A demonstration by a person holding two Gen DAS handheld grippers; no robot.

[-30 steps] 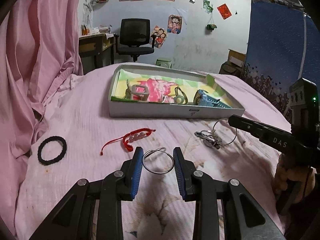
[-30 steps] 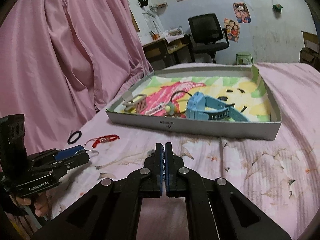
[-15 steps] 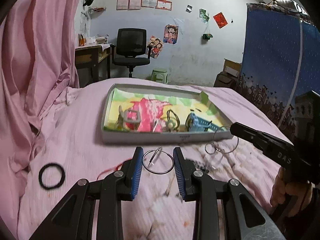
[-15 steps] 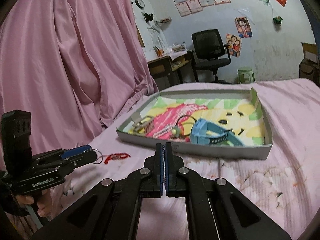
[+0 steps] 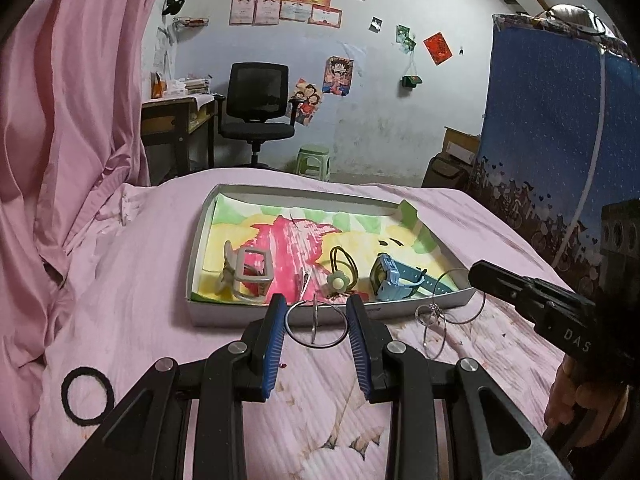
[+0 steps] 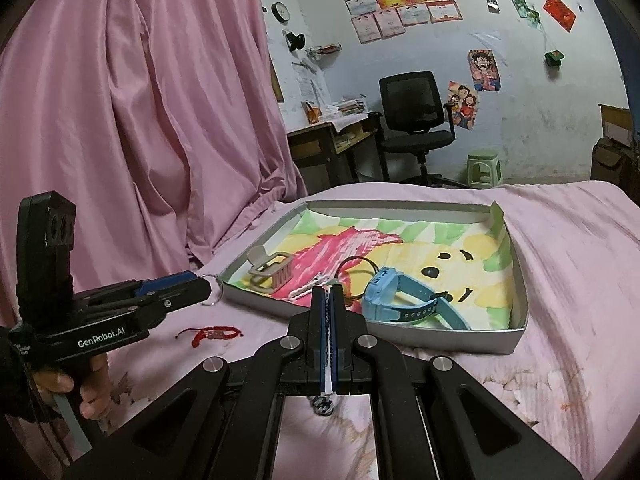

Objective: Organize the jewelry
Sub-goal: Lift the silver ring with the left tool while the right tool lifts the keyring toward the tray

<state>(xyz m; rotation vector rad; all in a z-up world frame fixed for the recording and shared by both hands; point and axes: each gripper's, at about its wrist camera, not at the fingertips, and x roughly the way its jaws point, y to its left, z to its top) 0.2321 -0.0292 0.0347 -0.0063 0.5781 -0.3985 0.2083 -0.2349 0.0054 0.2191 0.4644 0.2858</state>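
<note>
My left gripper is shut on a pair of silver ring hoops, held in the air just short of the shallow white box. It shows in the right wrist view with the hoop at its tip, by the box's near left corner. My right gripper is shut on a braided cord; its silver rings dangle from its tip beside the box front. The box holds a blue watch, a grey clip and a flower hair tie.
A red string bracelet lies on the pink bedsheet below the left gripper. A black hair band lies at the near left. A pink curtain hangs at the left. A desk and an office chair stand beyond the bed.
Both grippers have lifted off the sheet and moved forward toward the box. The left carries up the silver hoops, the right carries up the cord with its rings.
</note>
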